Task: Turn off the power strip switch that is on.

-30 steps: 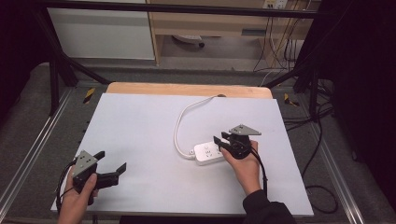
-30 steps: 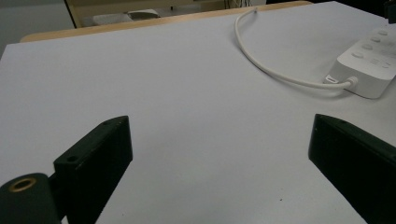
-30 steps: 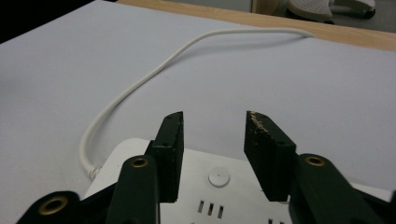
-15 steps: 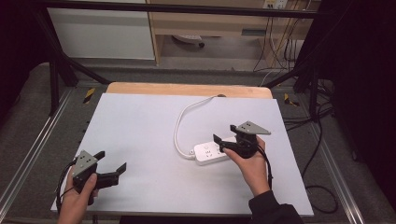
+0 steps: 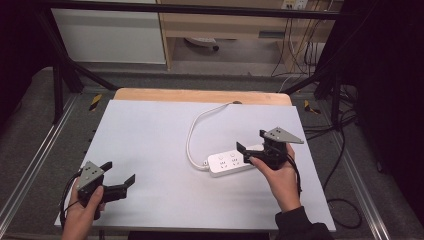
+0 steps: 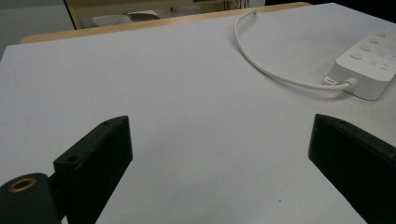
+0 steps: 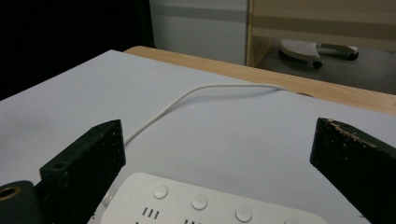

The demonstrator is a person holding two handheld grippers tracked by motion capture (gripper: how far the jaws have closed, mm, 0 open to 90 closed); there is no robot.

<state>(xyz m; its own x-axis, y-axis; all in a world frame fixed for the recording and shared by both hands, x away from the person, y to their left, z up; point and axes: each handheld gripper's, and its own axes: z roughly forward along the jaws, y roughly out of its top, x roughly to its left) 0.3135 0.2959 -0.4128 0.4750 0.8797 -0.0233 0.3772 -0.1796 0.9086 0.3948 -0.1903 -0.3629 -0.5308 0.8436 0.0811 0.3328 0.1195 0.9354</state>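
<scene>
Two grippers hold their jaws wide, empty. White power strip lies on the table; right gripper, just opened, hovers above it, left gripper well apart.

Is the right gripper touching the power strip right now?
Apart. In the right gripper view the right gripper has its jaws wide open, having just been opening, with the power strip lying below and between them, untouched.

Power strip right end hidden behind right gripper; cord far end unclear.
</scene>
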